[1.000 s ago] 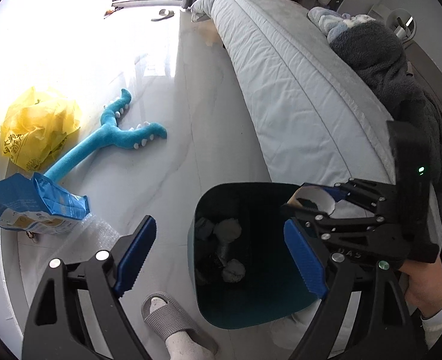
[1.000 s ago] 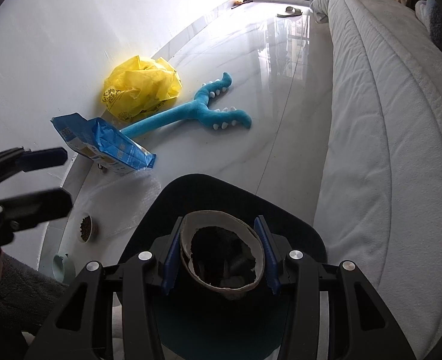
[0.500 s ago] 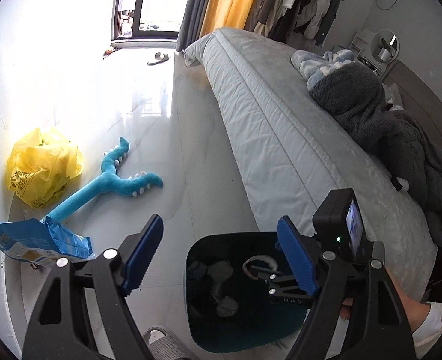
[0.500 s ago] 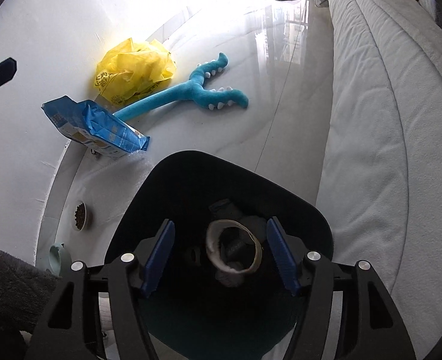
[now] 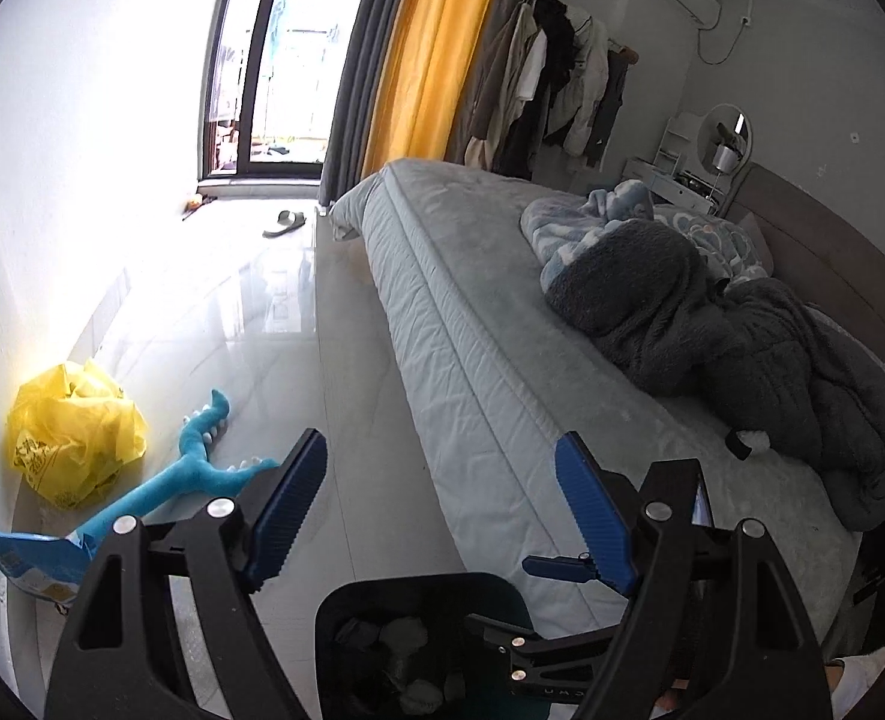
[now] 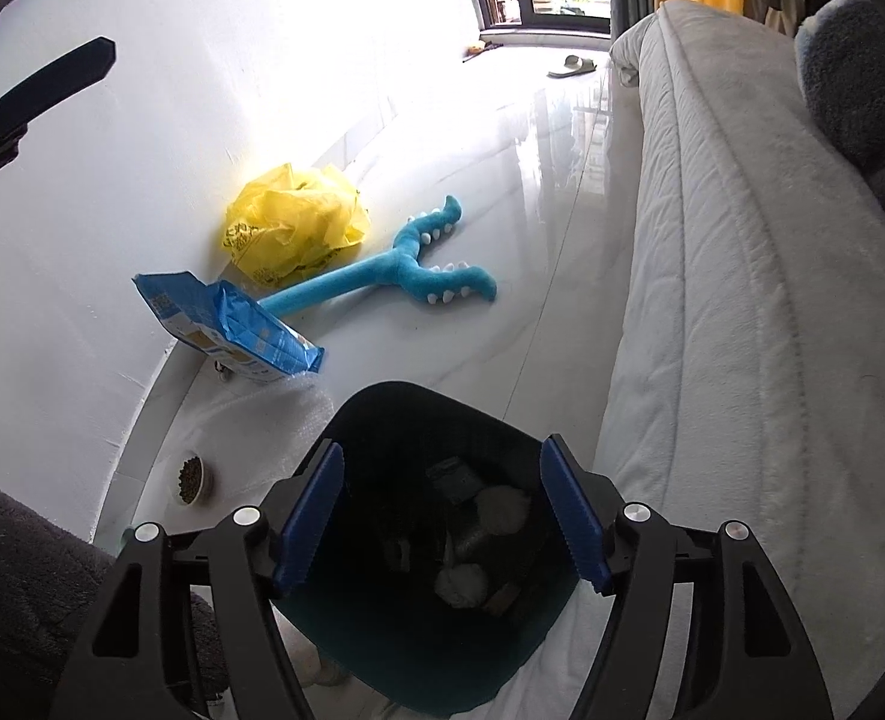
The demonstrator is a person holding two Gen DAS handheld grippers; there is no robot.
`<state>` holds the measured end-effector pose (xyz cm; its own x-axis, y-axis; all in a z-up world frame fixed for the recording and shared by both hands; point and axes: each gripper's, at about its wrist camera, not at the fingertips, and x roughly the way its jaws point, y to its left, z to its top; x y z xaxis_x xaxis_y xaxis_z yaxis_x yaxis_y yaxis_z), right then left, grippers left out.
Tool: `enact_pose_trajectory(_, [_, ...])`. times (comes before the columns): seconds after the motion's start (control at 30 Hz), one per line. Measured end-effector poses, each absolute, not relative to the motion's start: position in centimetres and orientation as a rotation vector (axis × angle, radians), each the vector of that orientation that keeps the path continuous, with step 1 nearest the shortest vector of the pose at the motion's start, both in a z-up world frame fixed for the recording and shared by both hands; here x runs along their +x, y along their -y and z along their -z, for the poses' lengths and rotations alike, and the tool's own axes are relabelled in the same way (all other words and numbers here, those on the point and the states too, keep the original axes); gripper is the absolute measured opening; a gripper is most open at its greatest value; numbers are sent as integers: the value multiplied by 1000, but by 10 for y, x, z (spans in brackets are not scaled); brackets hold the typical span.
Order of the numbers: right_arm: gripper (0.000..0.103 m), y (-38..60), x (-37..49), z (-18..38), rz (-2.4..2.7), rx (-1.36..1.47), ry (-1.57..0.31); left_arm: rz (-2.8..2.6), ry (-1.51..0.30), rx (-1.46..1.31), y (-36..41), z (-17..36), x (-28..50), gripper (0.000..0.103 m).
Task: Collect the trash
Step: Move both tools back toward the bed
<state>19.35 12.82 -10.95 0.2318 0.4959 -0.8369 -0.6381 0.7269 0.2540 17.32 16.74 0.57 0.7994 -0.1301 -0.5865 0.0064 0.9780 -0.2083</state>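
Right gripper: the right gripper [image 6: 442,516] hangs directly over the dark teal plastic trash bin [image 6: 394,402], jaws spread wide and empty.
Left gripper: the left gripper [image 5: 442,510] is raised and looks out across the room, jaws parted with nothing between them; the bin [image 5: 346,600] sits low in its view.
Bin contents: crumpled pale wads and dark scraps [image 6: 472,540] lie at the bottom; the bin stands on the glossy white floor, close against the grey quilted bed [image 6: 742,300].
Trash left: a crumpled yellow plastic bag [image 6: 292,228] against the wall, and a blue foil snack packet [image 6: 232,324] just in front of it.
Not trash, likely: the long turquoise plush toy [image 6: 394,270] and the small bowl of pellets [image 6: 190,474].
Doing it well: lift the right gripper clear of the rim before swinging toward the packet, pinch a flat edge, and avoid dragging the plush.
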Motion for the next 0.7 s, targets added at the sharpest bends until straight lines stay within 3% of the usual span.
enact_pose_trajectory(0.2, [76,-89,197,86,-751,-112,-1006,105,-576,-139,-130,-15,180,82])
enact_pose_trajectory(0.7, [77,40,226,60,-533,2,-924,228,-561,-89,-41,-7,207,86])
